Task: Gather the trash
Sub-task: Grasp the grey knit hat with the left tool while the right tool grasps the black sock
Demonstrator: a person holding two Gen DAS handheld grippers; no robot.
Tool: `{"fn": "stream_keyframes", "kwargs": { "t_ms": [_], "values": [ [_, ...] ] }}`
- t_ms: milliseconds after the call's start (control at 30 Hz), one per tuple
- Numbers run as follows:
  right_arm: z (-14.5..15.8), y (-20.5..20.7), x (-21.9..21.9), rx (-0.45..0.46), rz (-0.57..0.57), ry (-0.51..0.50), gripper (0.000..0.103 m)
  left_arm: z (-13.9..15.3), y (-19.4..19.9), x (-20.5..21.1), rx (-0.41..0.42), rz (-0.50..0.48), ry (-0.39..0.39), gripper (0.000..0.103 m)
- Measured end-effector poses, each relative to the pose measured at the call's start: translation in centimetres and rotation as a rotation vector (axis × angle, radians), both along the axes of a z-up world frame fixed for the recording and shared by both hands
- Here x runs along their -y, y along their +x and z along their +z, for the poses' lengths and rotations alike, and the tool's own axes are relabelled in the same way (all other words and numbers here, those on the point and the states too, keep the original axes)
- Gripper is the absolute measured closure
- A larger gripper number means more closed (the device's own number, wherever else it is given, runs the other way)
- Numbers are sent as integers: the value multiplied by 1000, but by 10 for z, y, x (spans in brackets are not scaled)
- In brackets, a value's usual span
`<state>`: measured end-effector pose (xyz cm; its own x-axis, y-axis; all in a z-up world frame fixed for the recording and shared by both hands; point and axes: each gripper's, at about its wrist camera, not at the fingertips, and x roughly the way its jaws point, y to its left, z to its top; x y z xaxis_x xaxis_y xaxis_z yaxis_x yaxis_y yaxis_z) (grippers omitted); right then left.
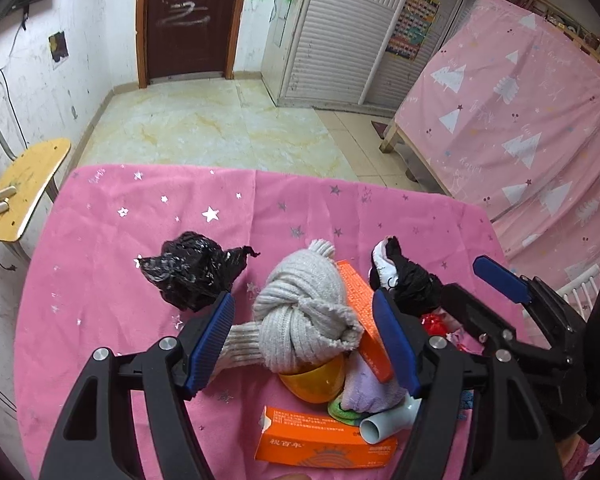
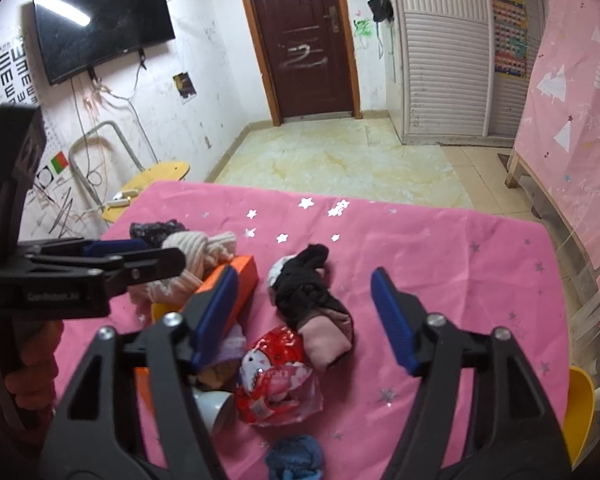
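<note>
On the pink star-print tablecloth (image 1: 140, 208) lies a heap of small things. A crumpled black plastic bag (image 1: 192, 272) sits left of a knotted grey sock (image 1: 304, 312). My left gripper (image 1: 304, 300) is open, its blue pads either side of that sock without pressing it. Two orange boxes (image 1: 324, 444) (image 1: 360, 312), a yellow capsule (image 1: 312, 380) and a white tube (image 1: 384, 424) lie close by. My right gripper (image 2: 305, 278) is open above a black sock bundle (image 2: 308, 292), with a red crumpled wrapper (image 2: 276, 376) and a pink sock (image 2: 326, 340) nearer the camera.
A blue cloth (image 2: 296, 460) lies at the table's near edge. A yellow stool (image 1: 28, 184) stands left of the table, a yellow chair (image 2: 580, 408) at the right. A pink-covered bed (image 1: 520, 120) fills the right side; tiled floor lies beyond the table.
</note>
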<state>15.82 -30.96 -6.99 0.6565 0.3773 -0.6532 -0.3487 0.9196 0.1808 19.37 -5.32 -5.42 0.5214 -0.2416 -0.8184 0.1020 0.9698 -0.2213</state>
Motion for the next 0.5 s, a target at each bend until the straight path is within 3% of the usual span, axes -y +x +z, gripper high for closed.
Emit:
{"fn": "stream_keyframes", "kwargs": {
  "t_ms": [233, 300, 367, 500],
  "values": [
    [-9, 12, -10, -25, 20, -22, 36, -16, 8, 2, -32, -8, 3, 39],
    [-12, 16, -12, -34, 22, -27, 36, -20, 10, 2, -35, -10, 6, 44],
    [-15, 19, -14, -43, 22, -31, 36, -19, 11, 3, -34, -25, -7, 54],
    [-20, 25, -16, -65, 25, -37, 36, -18, 10, 3, -24, -29, -8, 60]
  ]
}}
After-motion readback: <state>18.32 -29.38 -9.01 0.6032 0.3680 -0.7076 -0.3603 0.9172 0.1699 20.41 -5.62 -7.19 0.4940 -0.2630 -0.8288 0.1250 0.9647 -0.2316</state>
